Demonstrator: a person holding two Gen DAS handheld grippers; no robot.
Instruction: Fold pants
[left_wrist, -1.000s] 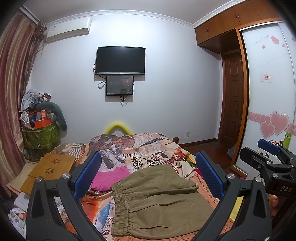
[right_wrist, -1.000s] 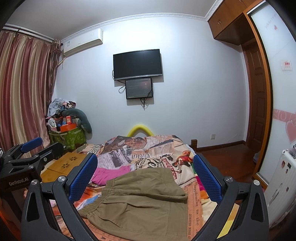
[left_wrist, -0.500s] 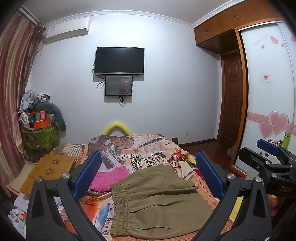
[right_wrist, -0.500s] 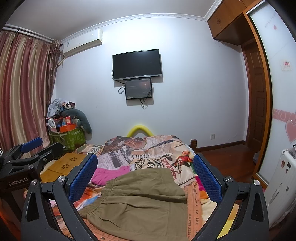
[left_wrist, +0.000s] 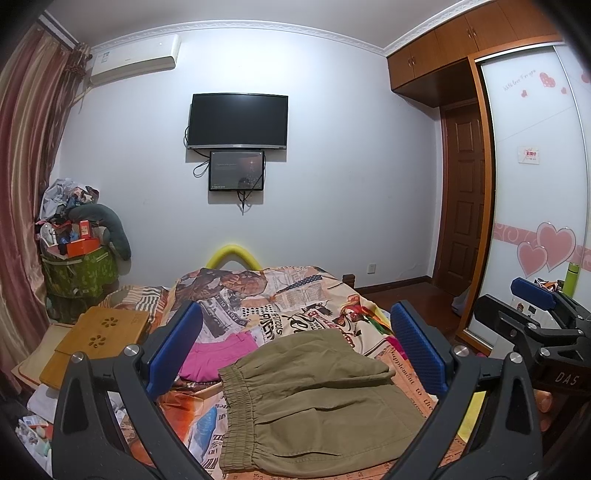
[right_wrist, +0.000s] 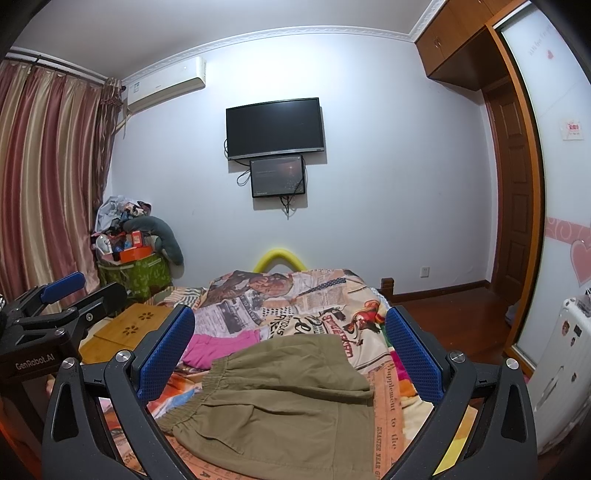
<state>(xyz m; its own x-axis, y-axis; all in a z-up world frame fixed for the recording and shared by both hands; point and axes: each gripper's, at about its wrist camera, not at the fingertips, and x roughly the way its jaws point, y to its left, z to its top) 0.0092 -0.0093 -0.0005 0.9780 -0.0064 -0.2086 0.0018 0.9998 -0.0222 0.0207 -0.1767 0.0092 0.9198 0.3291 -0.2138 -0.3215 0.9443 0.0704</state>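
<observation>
Olive pants lie partly folded on the printed bedspread, beside a pink garment. Left gripper and right gripper hover above, jaws wide, empty. Fabric judged soft, light (limp); grasp at the elastic waistband.

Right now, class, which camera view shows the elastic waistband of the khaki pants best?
The left wrist view. There the waistband runs nearly whole down the near left edge of the khaki pants, gathers plain. In the right wrist view the waistband slants, and its near end is cut off by the right gripper's finger.
</observation>
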